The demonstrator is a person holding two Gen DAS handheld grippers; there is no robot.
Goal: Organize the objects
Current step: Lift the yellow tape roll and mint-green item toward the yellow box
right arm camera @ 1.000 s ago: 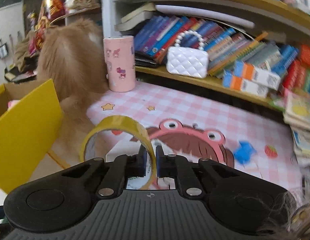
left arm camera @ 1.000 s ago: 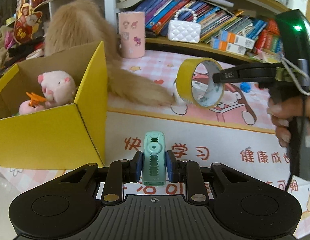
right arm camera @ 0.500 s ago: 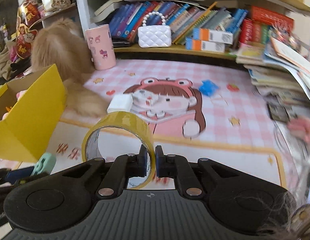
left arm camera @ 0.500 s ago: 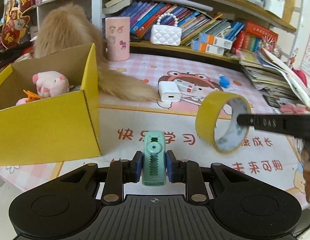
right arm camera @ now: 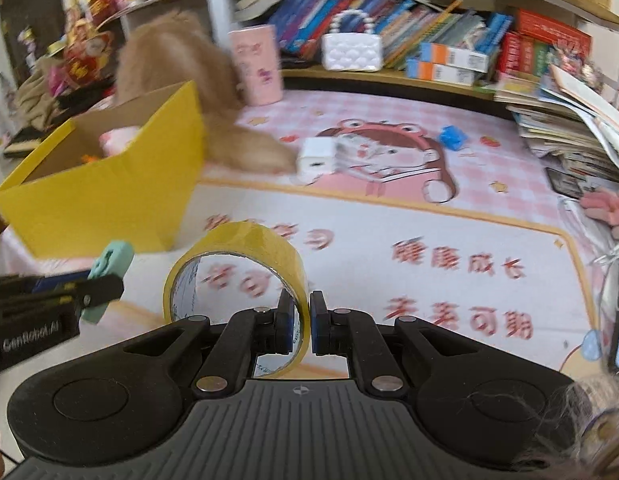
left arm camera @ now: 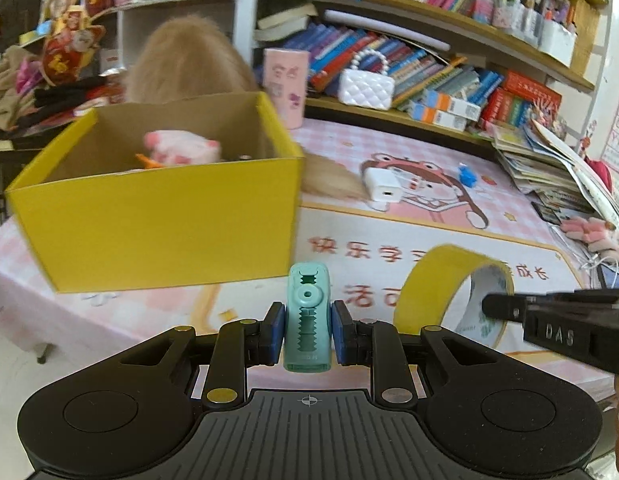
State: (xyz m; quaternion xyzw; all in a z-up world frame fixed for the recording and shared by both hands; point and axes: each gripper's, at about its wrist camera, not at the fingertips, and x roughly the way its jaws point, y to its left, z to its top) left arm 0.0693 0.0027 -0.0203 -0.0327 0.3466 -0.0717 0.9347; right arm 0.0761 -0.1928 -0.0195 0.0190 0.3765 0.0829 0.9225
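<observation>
Two grippers, both loaded. Left gripper clamps a small mint-green plastic clip. Right gripper pinches the wall of a yellow adhesive tape roll.

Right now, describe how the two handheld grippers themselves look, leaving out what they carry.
Both are black plastic. The left gripper has a ribbed base, round side discs, linkage arms with brass-coloured pivots and blue pads. The right gripper is built alike, with silver pivots. From the side, the right one reads "DAS" in the left wrist view; the left one shows white lettering.
</observation>
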